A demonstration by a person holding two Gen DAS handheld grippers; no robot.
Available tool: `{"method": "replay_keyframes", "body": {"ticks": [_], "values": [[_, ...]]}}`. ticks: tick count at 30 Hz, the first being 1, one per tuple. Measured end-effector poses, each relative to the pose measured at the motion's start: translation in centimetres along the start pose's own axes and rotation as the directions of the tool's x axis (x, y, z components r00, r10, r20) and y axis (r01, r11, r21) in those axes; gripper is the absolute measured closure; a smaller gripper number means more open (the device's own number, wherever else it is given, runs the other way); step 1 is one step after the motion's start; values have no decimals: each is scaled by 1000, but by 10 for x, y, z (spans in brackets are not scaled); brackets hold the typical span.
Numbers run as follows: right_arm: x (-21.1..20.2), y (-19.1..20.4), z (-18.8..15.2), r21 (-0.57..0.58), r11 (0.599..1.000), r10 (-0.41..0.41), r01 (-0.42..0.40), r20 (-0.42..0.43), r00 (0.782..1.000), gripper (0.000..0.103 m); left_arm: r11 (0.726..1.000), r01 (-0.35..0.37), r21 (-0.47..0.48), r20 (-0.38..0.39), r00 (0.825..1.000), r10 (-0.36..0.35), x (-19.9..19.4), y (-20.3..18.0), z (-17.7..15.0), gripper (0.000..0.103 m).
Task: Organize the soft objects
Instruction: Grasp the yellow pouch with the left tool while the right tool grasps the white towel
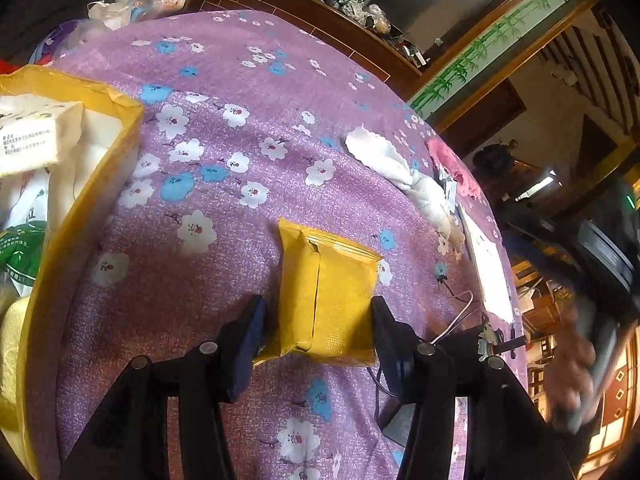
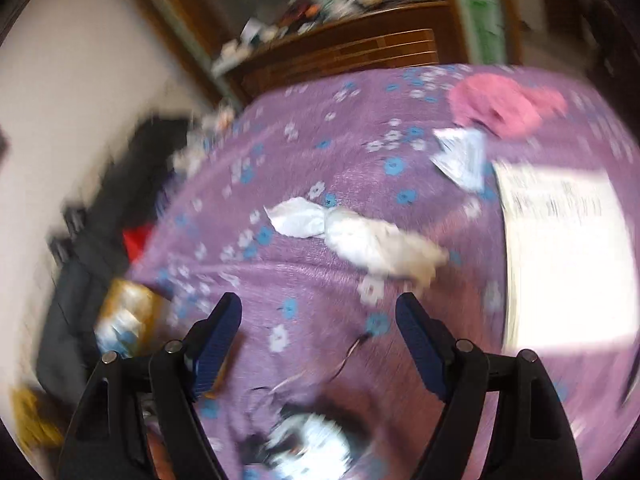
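Yellow foil wraps the soft packet (image 1: 326,292) that sits between the pads of the left tongs (image 1: 320,334), low on the purple flowered bedspread (image 1: 240,128). Both pads appear to touch its sides, so I read the left tongs as clenched on the packet, gripping across its width near the closer end. It looks light and squashy, with a slick crinkled wrapper and a seam down the middle; a firm hold across the padded body should serve better than pinching the thin sealed edge, which could slip. An open yellow box (image 1: 100,176), already holding other soft packs, stands well off to the left tongs' left side.

The right tongs (image 2: 320,344) are released, jaws wide, nothing between them. Ahead of them lies a knotted white cloth (image 2: 352,236), limp and easy to bunch, best taken at the knot. A pink cloth (image 2: 504,104) lies farther beyond, to the right.
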State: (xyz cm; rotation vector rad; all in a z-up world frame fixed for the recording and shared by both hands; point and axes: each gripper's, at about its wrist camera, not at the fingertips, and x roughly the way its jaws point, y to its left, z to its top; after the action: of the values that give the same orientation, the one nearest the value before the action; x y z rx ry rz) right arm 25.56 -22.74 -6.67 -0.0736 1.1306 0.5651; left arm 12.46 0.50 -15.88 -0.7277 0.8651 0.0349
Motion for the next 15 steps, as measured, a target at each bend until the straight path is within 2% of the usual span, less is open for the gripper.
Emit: {"method": "replay_keyframes", "body": {"ticks": [1,5,8,11,12,13,14,15], "values": [[12,3,11,-37,998,-42,41,-27,999,24,1000,-1,1,0,1000,1,0,0,0,48],[55,6,37,-93,994,-64,54,-107,992,24,1000,-6,6,-1,1000,6,-1,0,-2,48],[89,7,46,-136,989,-82,57,-185,979,24,1000,-6,7,0,1000,6,-3,1,-3,48],[110,6,49,-170,980,-143,106,-224,964,26,1000,-16,16,1,1000,16,-3,-1,-3,48],[116,5,47,-195,974,-163,117,-240,957,43,1000,-19,19,2,1000,19,-2,-2,-3,48],[121,2,44,-196,970,-192,143,-262,946,55,1000,-20,19,2,1000,20,-2,-2,-3,48],[121,1,44,-190,971,-192,146,-257,947,55,1000,-19,18,2,1000,19,-2,-2,-3,48],[116,2,43,-186,973,-180,135,-249,952,60,1000,-18,17,1,1000,18,-2,-2,-2,48]]}}
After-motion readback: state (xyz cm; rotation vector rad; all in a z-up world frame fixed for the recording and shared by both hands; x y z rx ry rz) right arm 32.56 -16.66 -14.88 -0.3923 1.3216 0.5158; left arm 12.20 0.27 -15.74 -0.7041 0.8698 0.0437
